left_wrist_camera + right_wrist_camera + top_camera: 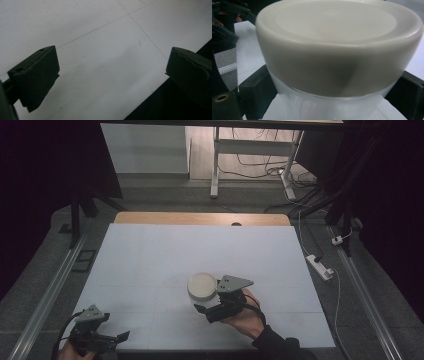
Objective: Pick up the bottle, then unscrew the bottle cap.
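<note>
Cream-lidded, the round translucent plastic jar [202, 286] stands near the white table's [150, 260] middle; the right gripper view shows the right gripper [329, 100] clamping its clear wall below the lid. Near the table's front-left corner, the left gripper [112, 75] hangs released, jaws spread.

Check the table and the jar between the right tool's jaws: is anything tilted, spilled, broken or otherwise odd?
Nothing stands out. The jar stands upright on the white table, cream lid seated level, no spill around it. The right tool brackets its base.
</note>
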Available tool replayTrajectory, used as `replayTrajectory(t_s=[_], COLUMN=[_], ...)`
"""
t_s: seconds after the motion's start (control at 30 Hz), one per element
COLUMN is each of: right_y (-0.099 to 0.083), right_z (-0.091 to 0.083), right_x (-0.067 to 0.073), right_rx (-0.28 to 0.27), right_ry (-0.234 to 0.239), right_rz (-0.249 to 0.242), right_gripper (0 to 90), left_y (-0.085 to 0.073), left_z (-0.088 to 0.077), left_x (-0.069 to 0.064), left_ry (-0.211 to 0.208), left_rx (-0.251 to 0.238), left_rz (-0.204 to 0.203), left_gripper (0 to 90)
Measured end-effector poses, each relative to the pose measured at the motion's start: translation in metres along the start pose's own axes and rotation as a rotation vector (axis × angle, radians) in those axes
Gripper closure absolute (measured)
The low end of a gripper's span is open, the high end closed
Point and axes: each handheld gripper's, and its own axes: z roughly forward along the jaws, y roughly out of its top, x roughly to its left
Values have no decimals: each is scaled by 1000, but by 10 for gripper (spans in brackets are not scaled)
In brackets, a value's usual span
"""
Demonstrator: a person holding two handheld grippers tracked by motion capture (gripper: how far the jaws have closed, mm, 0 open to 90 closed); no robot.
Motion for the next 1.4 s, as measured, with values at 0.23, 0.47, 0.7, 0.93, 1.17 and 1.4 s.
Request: replayTrajectory(t_s=[0.23,0.47,0.7,0.93,1.17,1.4], right_y=[0,0,-1,0,0,-1], right_z=[-1,0,2,3,3,3], right_x=[1,1,0,1,2,2], right_rx=[-2,-4,2,-3,-8,-9], right_ry=[-1,-4,-8,-1,-1,0], right_rz=[2,1,2,2,0,3], right_gripper=[69,69,69,69,69,69], left_y=[0,0,5,30,95,154], left_z=[0,0,1,2,20,43], left_x=[-1,0,-4,-12,-37,-67], left_ry=[2,-1,-16,-119,-262,-375], left_rx=[0,1,-22,-96,-178,-143], left_rz=[-2,1,19,74,282,392], left_gripper=[0,0,0,10,14,15])
